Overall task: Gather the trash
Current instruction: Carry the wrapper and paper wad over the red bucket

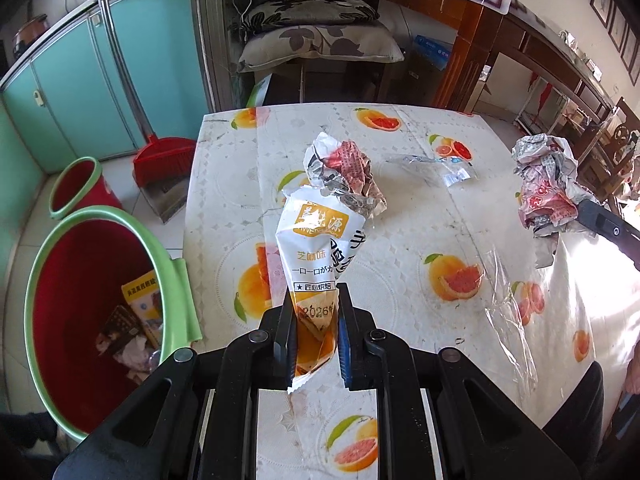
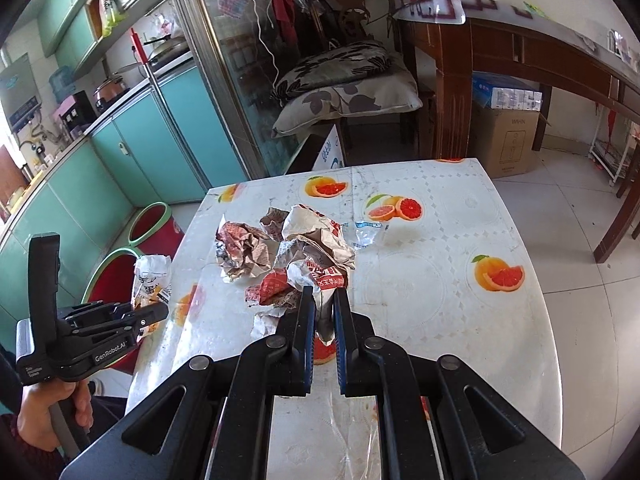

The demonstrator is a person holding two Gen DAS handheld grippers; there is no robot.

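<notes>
The floor (image 2: 560,208) had pale tiles. Green cupboards (image 1: 80,92) stood along the wall. Two flowery pillows (image 2: 344,84) lay on a chair beside a brown wooden table (image 2: 500,52).

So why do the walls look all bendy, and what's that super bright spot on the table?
Left wrist view: the fisheye lens bends straight edges, like the cupboard, and sunlight glares white off the table's plastic cover at the right. Right wrist view: the same bending, black corners, softer light, and the table's right rim shines.

A lived-in home: teal kitchen cabinets (image 2: 160,136), cushioned chair (image 2: 352,92), fruit-print table (image 2: 460,280).
</notes>
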